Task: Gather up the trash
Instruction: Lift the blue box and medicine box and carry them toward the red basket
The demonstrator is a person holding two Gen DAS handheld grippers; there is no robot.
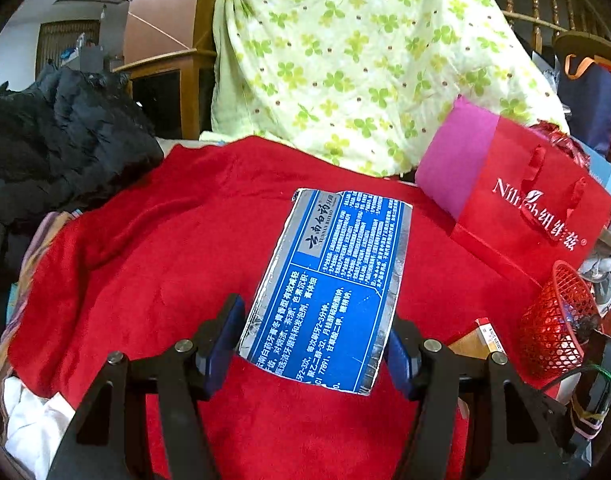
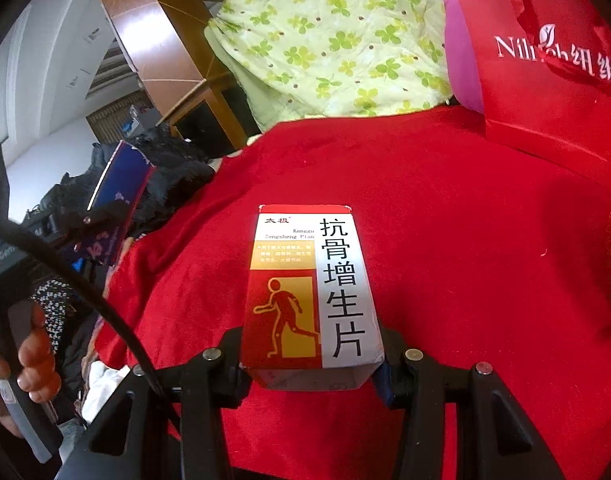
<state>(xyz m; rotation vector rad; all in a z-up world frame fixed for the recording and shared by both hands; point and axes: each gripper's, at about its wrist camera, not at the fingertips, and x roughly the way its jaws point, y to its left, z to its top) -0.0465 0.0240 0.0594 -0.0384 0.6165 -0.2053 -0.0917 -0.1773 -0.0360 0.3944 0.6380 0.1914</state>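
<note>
My left gripper (image 1: 315, 340) is shut on a flattened blue and silver toothpaste box (image 1: 329, 280) and holds it above the red cloth (image 1: 165, 260). My right gripper (image 2: 311, 360) is shut on a red, white and yellow medicine box (image 2: 309, 292) above the same red cloth (image 2: 465, 260). In the right wrist view the left gripper with the blue box (image 2: 117, 196) shows at the far left. A corner of the medicine box (image 1: 479, 340) shows at the lower right of the left wrist view. A red mesh basket (image 1: 557, 320) with dark scraps in it stands at the right edge.
A red paper bag (image 1: 525, 208) with a pink side stands at the back right. A green clover quilt (image 1: 357, 60) hangs behind the cloth. A black jacket (image 1: 57, 140) lies at the left. A hand (image 2: 33, 352) holds the left gripper's handle.
</note>
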